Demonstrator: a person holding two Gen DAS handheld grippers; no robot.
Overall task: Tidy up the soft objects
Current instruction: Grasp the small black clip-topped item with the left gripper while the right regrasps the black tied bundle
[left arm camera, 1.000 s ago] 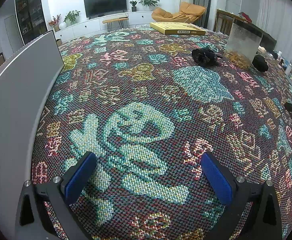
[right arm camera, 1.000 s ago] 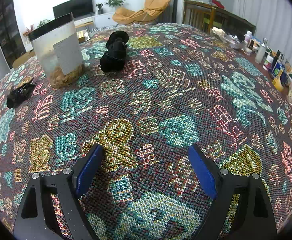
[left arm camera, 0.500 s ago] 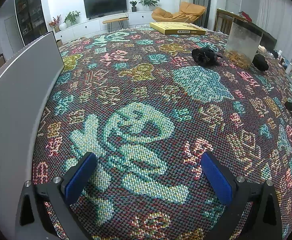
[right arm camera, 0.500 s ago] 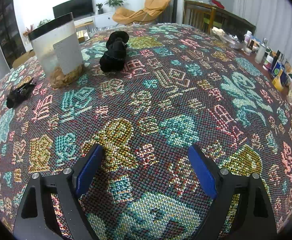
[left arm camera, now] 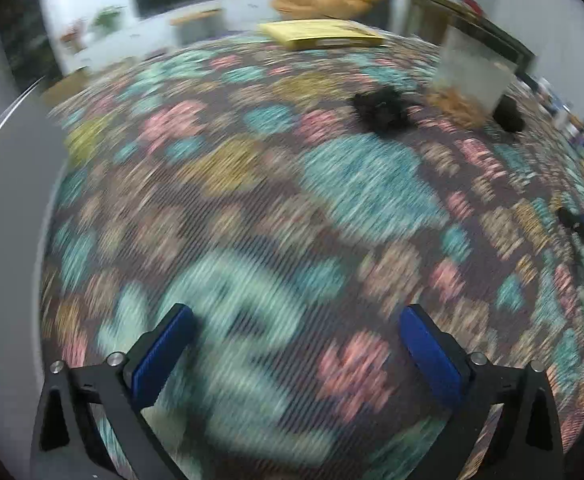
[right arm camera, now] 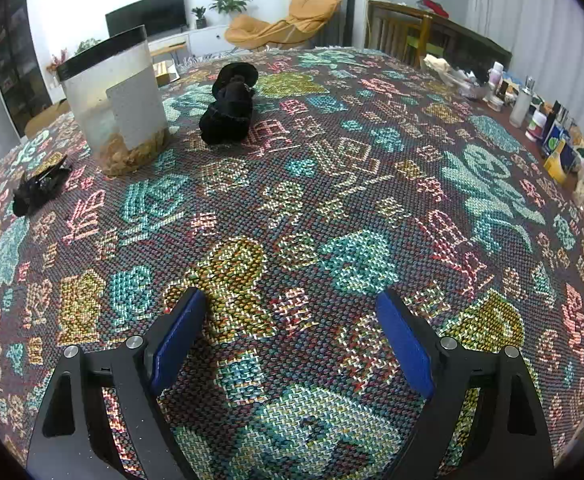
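Right wrist view shows two black soft bundles on the patterned tablecloth [right arm camera: 332, 200]: one bundle [right arm camera: 230, 110] right of the single clear canister [right arm camera: 116, 100], another [right arm camera: 38, 190] near the left edge. Right gripper [right arm camera: 292, 336] spread wide, empty. Left gripper [left arm camera: 292, 344] closing slightly, nothing between its jaws.

A patterned woven cloth [right arm camera: 332, 208] covers the surface. A television [right arm camera: 146, 12] and orange lounge chair [right arm camera: 284, 26] stand at the top of the frame; bottles [right arm camera: 532, 108] crowd the right edge.

Left claw [left arm camera: 292, 344] angled down, jaws wide but closing, nothing between. Right claw [right arm camera: 290, 334] angled down, jaws spread, empty.
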